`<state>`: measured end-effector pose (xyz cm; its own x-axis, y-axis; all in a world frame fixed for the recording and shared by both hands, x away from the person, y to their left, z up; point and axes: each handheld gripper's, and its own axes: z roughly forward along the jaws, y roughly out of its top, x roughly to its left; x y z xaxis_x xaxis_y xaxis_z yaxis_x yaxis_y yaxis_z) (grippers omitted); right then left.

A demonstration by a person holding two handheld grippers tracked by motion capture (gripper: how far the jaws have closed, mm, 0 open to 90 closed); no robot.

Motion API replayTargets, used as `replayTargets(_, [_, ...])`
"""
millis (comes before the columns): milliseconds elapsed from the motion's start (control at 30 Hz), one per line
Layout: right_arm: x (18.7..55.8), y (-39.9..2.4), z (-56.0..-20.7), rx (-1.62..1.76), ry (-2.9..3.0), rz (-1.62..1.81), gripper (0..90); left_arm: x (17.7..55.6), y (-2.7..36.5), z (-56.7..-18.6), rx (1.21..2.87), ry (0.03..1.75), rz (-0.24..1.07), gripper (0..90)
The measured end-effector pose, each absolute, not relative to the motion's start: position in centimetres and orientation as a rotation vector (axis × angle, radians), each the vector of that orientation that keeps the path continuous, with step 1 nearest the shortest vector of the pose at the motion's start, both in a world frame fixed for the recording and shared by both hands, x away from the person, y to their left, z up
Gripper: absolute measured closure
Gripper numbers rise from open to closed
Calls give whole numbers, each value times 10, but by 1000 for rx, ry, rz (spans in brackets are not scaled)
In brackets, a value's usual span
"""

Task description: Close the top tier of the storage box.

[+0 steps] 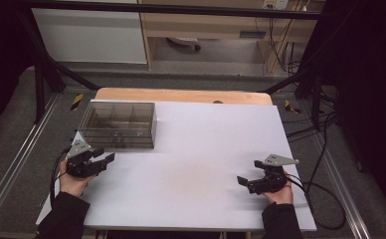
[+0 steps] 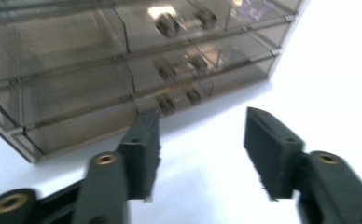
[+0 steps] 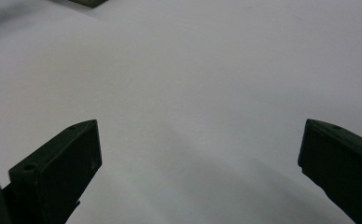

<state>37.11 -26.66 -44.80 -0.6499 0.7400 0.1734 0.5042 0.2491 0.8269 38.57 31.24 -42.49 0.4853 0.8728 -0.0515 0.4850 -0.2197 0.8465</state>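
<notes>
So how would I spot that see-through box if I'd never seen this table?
Start at the white table top and look to its far left corner. There sits the smoky clear drawer box, just beyond the left hand-held gripper. It is the one thing standing on the sheet, with see-through walls, inner dividers and small knobs on its stacked drawers.

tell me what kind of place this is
Probably a lab recording station: a white table inside a black frame, loose cables on the floor, and a hand-held left gripper beside a clear drawer box.
</notes>
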Motion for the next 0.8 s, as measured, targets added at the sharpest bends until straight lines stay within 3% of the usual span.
replayTargets(100, [371, -266, -448, 1162, 2273, 1352, 1, 379, 312, -429, 1884, 1123, 545, 321])
replayTargets(400, [371, -266, -448, 1165, 2272, 1355, 1, 366, 311, -439, 1933, 1088, 524, 115])
replayTargets(567, [370, -266, -449, 1168, 2274, 1357, 1, 359, 315, -443, 1948, 1091, 510, 59])
replayTargets(800, [370, -265, -449, 1161, 2284, 1353, 1, 355, 314, -449, 1985, 1089, 512, 51])
